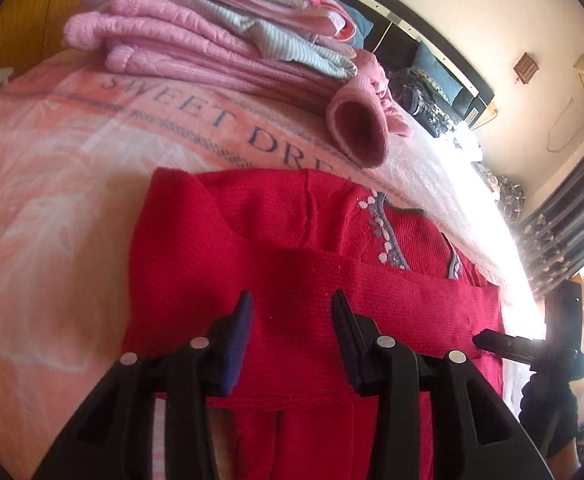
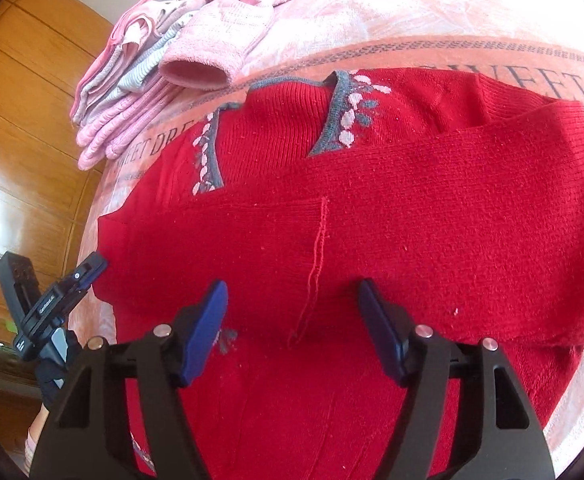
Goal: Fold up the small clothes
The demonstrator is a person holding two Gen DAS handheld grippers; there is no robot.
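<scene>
A red knit sweater (image 1: 311,280) (image 2: 371,232) with grey trim and pink leaf patterns lies flat on the pink blanket (image 1: 72,200) (image 2: 431,16). Its sleeves are folded across the body. My left gripper (image 1: 292,300) hovers open over the folded sleeve band, nothing between its fingers. My right gripper (image 2: 292,286) is also open above the sweater's middle, beside a loose red thread (image 2: 315,272). Each gripper shows at the edge of the other's view: the right one (image 1: 487,338) by the sweater's right edge, the left one (image 2: 92,266) by its left edge.
A stack of folded pink and striped clothes (image 1: 212,40) (image 2: 132,92) sits on the blanket beyond the sweater, a pink sleeve cuff (image 1: 359,128) (image 2: 196,70) hanging toward it. Wooden wardrobe doors (image 2: 24,120) stand left; curtains (image 1: 563,232) and dark bedding (image 1: 423,92) lie right.
</scene>
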